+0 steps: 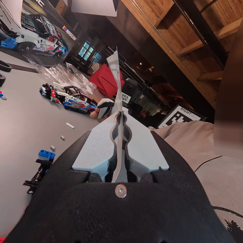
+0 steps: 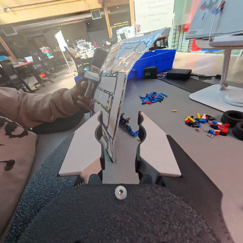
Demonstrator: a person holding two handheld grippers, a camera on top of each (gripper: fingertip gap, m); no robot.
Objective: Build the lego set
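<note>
Grey tabletop (image 2: pixel 171 131) is filling the workspace under both views, with a wooden ceiling and an open workshop blurring behind it. Nearest the left wrist camera, the left gripper (image 1: pixel 121 114) is pinching a thin sticker sheet (image 1: pixel 115 73) edge-on, its jaws pressed together on the sheet, which is rising past the fingertips. Beside it on the table, a blue brick (image 1: pixel 46 155) on a black rod piece is lying close, then two small grey pins (image 1: pixel 53 147) and a white bar (image 1: pixel 70 125) a little farther out. Beyond those, the half-built race car (image 1: pixel 69 100) is sitting on the table, with crumpled clear plastic bags (image 1: pixel 63 75) behind it and the set's box (image 1: pixel 35 35) standing farthest back. In the right wrist view, the right gripper (image 2: pixel 119 113) is standing wide, its jaws well apart; the same sheet (image 2: pixel 113 94) is standing between them, but I cannot tell whether it is touching the left finger. A sleeved hand (image 2: pixel 81 94) is gripping the other tool against the sheet's far side. Farther off, a pile of mixed red, yellow and blue pieces (image 2: pixel 205 124) is lying near two black tyres (image 2: pixel 231 117), a heap of blue pins (image 2: pixel 153 98) sits beyond, and a blue bin (image 2: pixel 155 63) is standing at the back.
</note>
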